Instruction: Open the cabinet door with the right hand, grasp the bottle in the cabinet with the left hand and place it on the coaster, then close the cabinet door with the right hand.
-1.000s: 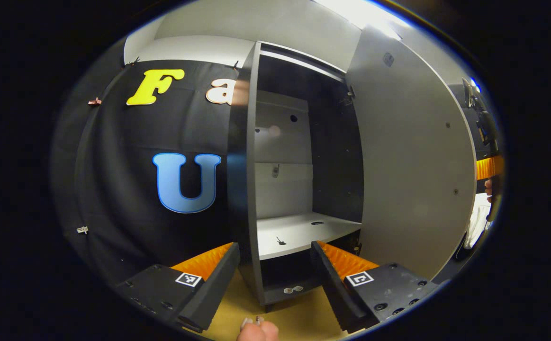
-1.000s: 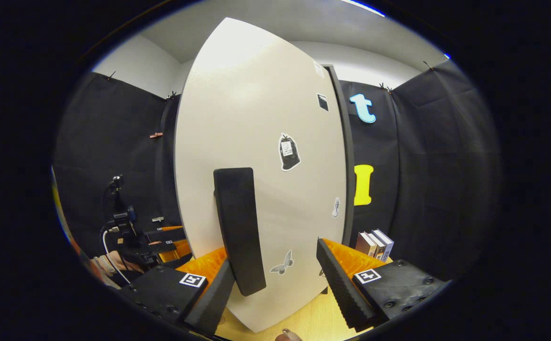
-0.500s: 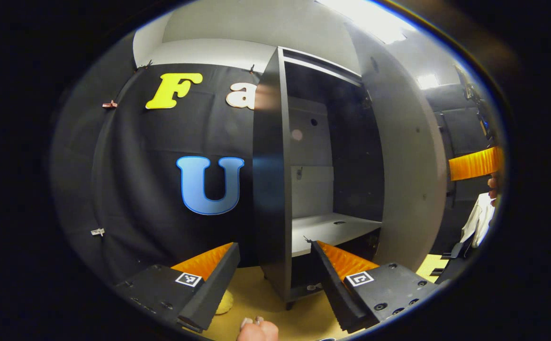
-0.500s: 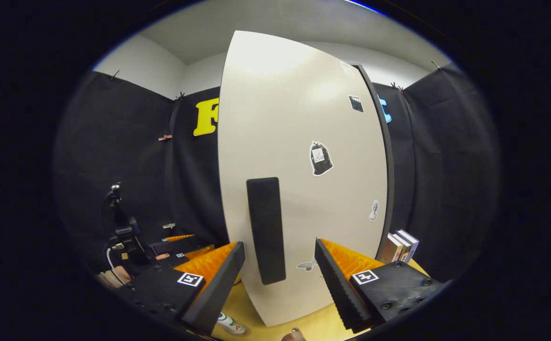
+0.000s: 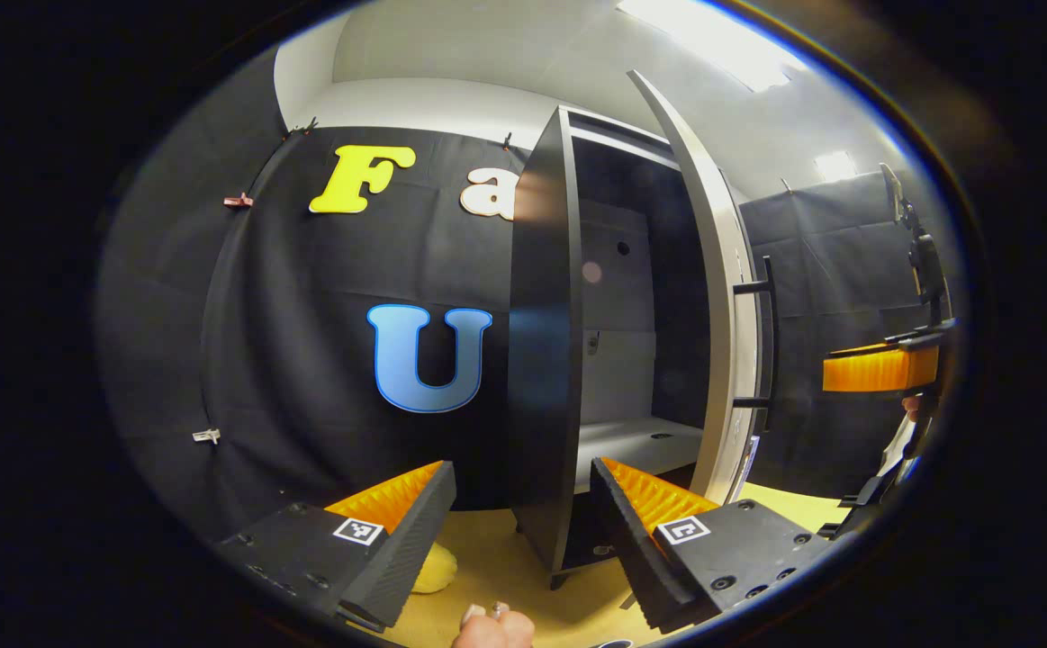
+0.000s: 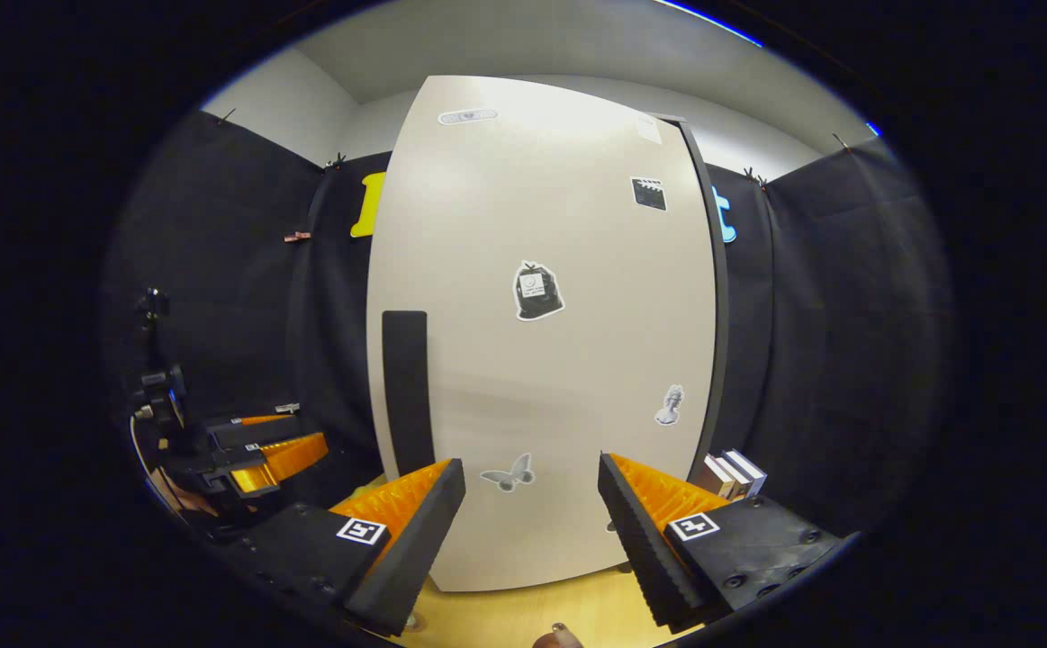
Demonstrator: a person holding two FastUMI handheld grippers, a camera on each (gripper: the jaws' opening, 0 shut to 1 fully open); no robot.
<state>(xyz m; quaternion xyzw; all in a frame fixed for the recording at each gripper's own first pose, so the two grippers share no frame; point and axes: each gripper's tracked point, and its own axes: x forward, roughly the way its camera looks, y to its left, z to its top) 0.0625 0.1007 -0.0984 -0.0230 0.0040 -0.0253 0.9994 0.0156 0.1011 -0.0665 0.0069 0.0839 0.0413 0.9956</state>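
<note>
So the cabinet door is taking up most of the right gripper view, nearly shut, a flat pale panel with a smooth matte face and a few stickers on it: a dark bag shape, a butterfly and a little bust. A tall black handle is running down its left side. Small books are standing on the wooden table just right of the cabinet. The right gripper is hanging in front of the door with its fingers apart, touching nothing. In the left gripper view the door is showing edge-on, leaving a narrow gap into the dark cabinet, where a pale shelf is sitting bare as far as I can see. The left gripper is gaping too, holding nothing, with a soft yellowish round thing lying on the table by its left finger; can't tell if that's the coaster. I can't make out the bottle anywhere for sure. The other gripper is peeking in at the far right.
</note>
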